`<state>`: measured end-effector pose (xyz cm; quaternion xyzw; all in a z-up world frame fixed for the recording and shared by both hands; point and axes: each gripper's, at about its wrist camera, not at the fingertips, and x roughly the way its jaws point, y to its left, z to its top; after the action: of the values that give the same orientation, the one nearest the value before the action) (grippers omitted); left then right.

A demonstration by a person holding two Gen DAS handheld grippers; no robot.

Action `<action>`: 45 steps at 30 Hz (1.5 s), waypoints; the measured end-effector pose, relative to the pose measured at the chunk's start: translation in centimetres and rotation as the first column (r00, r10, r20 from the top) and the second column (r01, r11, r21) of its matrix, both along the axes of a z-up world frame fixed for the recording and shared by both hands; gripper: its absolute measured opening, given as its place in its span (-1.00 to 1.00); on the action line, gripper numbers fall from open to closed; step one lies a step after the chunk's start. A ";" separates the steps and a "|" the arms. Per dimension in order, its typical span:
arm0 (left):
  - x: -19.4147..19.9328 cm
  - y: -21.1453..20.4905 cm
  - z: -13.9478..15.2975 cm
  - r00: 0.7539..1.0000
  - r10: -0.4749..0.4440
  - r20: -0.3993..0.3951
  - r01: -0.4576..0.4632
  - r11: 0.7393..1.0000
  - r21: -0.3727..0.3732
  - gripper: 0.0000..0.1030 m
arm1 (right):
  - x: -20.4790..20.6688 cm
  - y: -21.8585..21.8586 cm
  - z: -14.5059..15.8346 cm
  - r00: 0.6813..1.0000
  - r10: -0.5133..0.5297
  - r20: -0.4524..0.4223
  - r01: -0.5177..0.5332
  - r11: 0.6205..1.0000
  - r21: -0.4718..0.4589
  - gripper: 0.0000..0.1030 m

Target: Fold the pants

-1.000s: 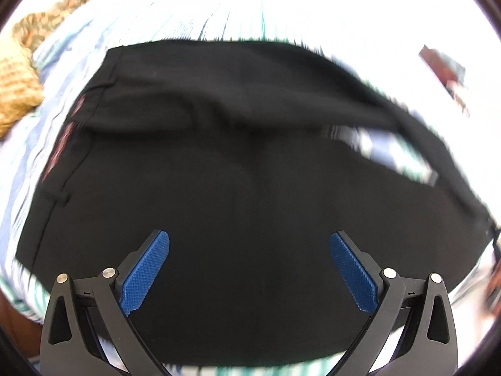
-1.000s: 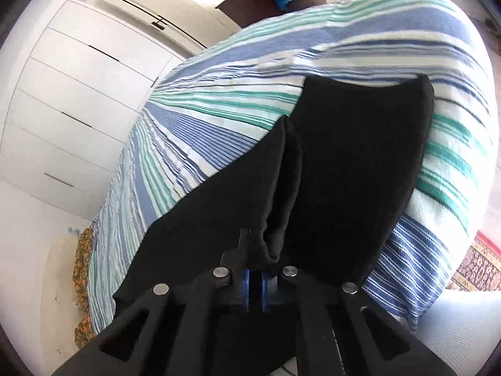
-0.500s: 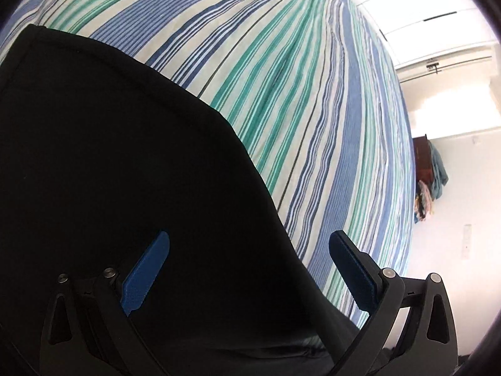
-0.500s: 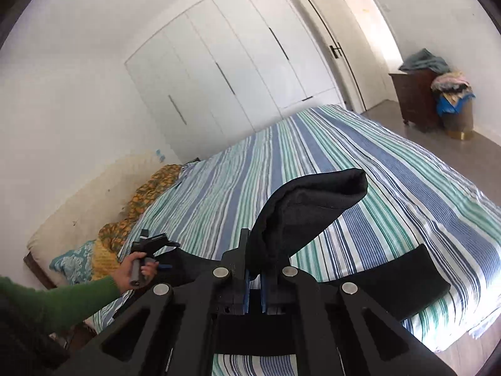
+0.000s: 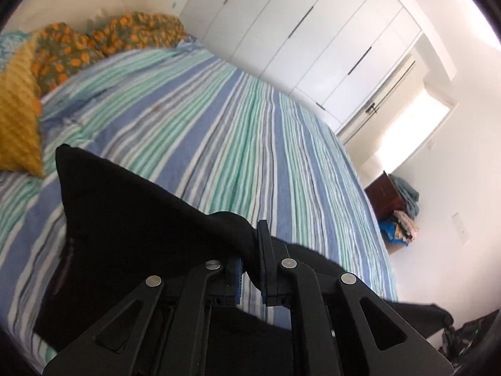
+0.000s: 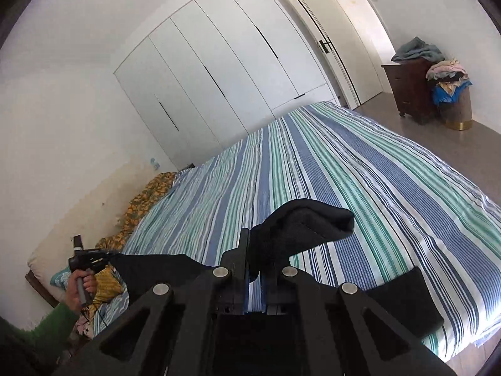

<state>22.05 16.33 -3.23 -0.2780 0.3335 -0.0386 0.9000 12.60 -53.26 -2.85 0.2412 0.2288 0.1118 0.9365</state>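
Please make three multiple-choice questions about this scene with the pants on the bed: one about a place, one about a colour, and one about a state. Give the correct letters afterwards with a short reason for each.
1. Where does the dark wooden dresser stand?
A. Against the far wall, beside the laundry basket
B. On the bed
C. Inside the wardrobe

2. What colour are the pants?
A. Red
B. Black
C. White

3. What is the state of the left gripper?
A. Wide open over the bed
B. Shut on the pants
C. Lying on the floor

Answers:
1. A: it stands on the floor by the wall, with the basket next to it.
2. B: the cloth is black against the striped bedsheet.
3. B: black cloth is pinched between its fingers; the right gripper grips a fold too.
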 end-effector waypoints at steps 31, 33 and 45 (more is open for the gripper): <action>-9.2 -10.9 -22.0 0.916 -0.044 -0.398 0.027 0.998 -0.049 -0.51 | 0.1 -9.0 -17.3 0.735 -0.370 -0.568 0.256 0.927 -0.273 -0.90; -9.3 -10.9 -21.9 0.917 -0.039 -0.397 0.015 0.998 -0.063 -0.51 | 0.4 -9.3 -18.1 0.714 -0.355 -0.604 0.250 0.935 -0.253 -0.89; -11.4 -9.5 -21.7 0.931 -0.024 -0.363 -0.006 0.997 -0.082 -0.93 | 0.8 -8.4 -18.3 0.694 -0.381 -0.611 0.220 0.920 -0.324 -0.89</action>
<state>10.62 6.82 -24.93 -0.3154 0.4938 -0.0043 0.8103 13.37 -61.67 -21.14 0.1912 0.5142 -0.1634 0.8200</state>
